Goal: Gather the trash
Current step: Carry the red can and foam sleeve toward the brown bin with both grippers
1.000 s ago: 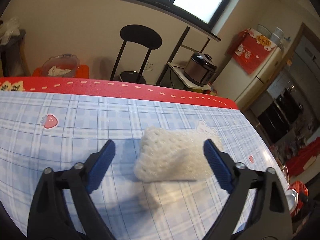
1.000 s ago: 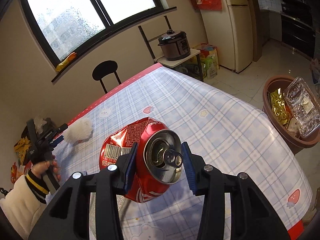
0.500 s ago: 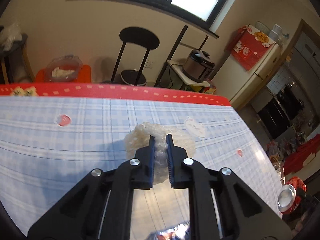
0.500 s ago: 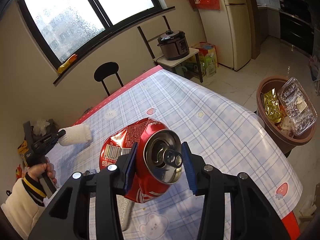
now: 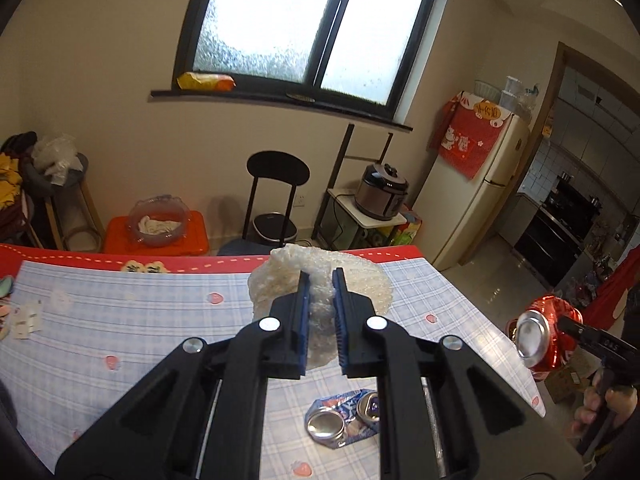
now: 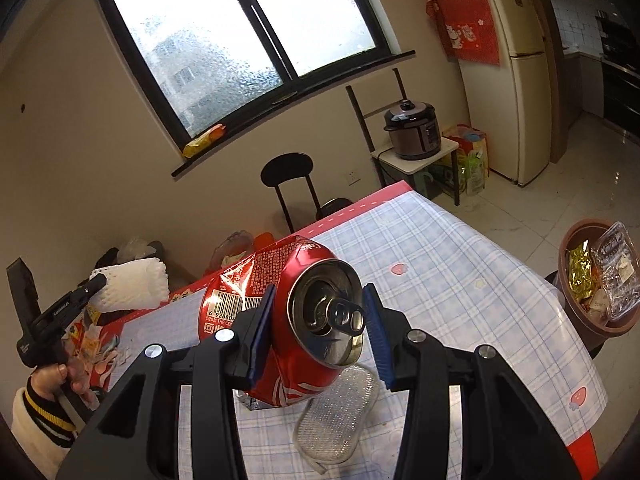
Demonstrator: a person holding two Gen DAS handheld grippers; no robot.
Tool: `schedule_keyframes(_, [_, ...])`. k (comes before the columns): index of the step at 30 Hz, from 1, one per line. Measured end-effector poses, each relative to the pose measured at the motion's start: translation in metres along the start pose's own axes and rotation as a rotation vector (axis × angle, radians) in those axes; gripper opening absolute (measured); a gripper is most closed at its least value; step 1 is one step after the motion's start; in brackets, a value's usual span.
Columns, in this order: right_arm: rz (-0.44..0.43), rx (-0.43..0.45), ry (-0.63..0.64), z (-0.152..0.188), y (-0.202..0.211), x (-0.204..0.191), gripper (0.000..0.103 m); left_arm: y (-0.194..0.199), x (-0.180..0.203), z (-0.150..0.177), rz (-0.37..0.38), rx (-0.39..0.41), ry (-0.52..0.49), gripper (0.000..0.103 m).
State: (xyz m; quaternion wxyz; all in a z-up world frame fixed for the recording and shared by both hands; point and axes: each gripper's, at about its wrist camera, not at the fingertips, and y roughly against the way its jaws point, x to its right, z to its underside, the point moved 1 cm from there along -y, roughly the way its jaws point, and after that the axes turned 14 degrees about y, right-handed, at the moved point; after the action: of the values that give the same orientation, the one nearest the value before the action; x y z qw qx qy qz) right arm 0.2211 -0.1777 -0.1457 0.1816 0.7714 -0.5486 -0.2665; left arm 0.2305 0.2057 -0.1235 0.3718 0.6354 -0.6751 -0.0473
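Crushed blue can (image 5: pixel 345 416) on table (image 5: pixel 120 320); brown bin (image 6: pixel 576 304) beside table edge.

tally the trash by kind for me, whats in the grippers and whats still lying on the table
crushed cans: 2, the red can in the right gripper and a blue can on the table
white foam net: 1, in the left gripper
clear plastic tray: 1, on the table
total: 4
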Motion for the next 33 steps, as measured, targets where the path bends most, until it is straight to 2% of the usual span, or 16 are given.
schedule_keyframes(6, [-0.033,-0.015,0.018,0.004,0.007,-0.013,0.042,0.043,-0.009,0.022,-0.036,-0.009,0.039,0.014])
schedule_keyframes(13, [-0.081,-0.036,0.015,0.013,0.004,0.000,0.042,0.059,0.000,0.056,-0.073,-0.032,0.095,0.014])
schedule_keyframes(17, [-0.124,-0.064,0.012,0.021,-0.004,0.021,0.042,0.064,0.026,0.076,-0.098,-0.022,0.096,0.014])
schedule_keyframes(21, [-0.132,-0.087,-0.004,0.026,-0.002,0.067,0.042,0.062,0.064,0.096,-0.119,-0.002,0.133,0.014])
schedule_keyframes(23, [-0.107,-0.084,-0.006,0.024,0.005,0.099,0.042,0.057,0.084,0.106,-0.119,0.004,0.147,0.014])
schedule_keyframes(27, [0.013,-0.087,0.017,0.024,0.021,0.181,0.042,0.042,0.124,0.128,-0.104,0.002,0.177,0.014])
schedule_keyframes(33, [0.288,-0.142,0.015,0.029,0.034,0.311,0.042,0.016,0.177,0.153,-0.079,-0.014,0.188,0.014])
